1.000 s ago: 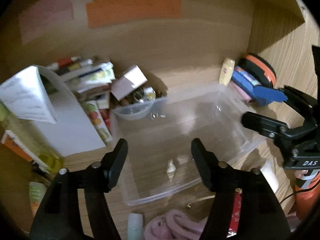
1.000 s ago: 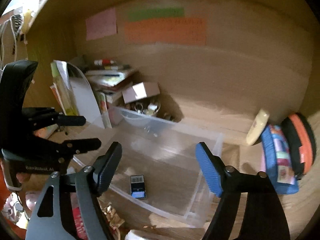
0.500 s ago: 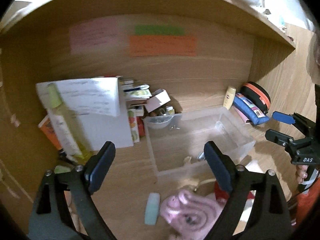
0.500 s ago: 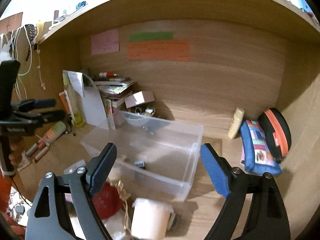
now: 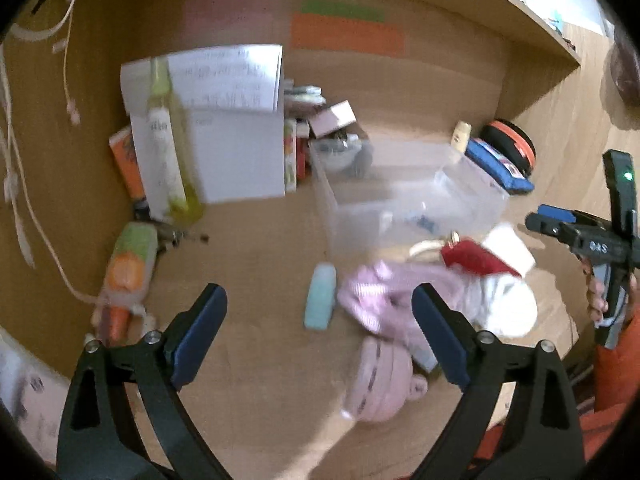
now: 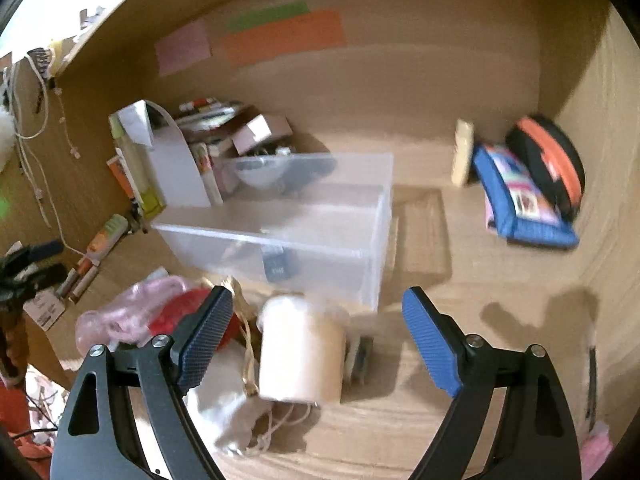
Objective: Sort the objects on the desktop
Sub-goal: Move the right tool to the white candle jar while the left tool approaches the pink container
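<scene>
A clear plastic bin [image 5: 404,204] [image 6: 304,236] stands mid-desk with a small dark card [image 6: 276,266] inside. In front of it lies a loose pile: pink cloth [image 5: 384,300] [image 6: 132,312], a red item [image 5: 472,258] [image 6: 180,316], a white cup-like roll [image 6: 300,354], a white bag [image 5: 508,308] and a pale teal bar [image 5: 320,300]. My left gripper [image 5: 320,332] is open and empty above the teal bar and pink cloth. My right gripper [image 6: 316,336] is open and empty, straddling the white roll from above.
A white paper holder [image 5: 224,152], a yellow-green bottle [image 5: 168,148] and stacked books [image 6: 208,120] stand back left. A blue pouch [image 6: 520,200], an orange-black case [image 6: 548,160] and a cream tube [image 6: 462,152] sit back right. Pens [image 6: 80,276] and a tube [image 5: 128,272] lie left.
Both grippers have pulled back and away from the bin, still open. The pile in front of the bin has come into view under them.
</scene>
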Motion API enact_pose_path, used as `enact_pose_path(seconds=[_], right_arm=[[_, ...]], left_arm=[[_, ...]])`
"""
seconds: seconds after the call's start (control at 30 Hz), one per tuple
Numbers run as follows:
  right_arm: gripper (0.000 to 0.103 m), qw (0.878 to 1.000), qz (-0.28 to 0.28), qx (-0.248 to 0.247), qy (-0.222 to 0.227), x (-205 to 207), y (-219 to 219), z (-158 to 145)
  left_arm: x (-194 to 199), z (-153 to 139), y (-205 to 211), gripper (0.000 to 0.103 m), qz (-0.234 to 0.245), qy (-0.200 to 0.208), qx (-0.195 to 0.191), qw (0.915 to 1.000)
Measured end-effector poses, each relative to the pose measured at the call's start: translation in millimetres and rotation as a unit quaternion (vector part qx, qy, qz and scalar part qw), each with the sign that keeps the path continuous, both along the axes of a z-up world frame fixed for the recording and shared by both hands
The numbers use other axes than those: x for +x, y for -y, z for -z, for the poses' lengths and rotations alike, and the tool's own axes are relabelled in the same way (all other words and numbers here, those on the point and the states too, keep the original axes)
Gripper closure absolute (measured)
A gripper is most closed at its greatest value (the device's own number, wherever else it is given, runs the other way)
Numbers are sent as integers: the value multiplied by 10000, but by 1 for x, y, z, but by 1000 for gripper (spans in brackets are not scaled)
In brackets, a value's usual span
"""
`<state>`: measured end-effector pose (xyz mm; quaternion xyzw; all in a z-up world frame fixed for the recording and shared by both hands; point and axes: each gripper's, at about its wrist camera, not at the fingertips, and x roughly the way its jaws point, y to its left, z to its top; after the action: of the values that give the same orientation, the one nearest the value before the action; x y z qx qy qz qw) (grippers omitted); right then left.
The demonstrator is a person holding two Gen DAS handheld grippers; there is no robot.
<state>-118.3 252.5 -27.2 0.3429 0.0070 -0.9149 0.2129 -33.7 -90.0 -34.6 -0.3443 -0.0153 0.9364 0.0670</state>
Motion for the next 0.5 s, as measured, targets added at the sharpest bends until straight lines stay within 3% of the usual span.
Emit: enact_pose_path(seconds=[0.5], right_arm=[[18,9977,46,98,665,-10,10,41]], left_arm=[[11,49,-18,9,442,522,197,9975]])
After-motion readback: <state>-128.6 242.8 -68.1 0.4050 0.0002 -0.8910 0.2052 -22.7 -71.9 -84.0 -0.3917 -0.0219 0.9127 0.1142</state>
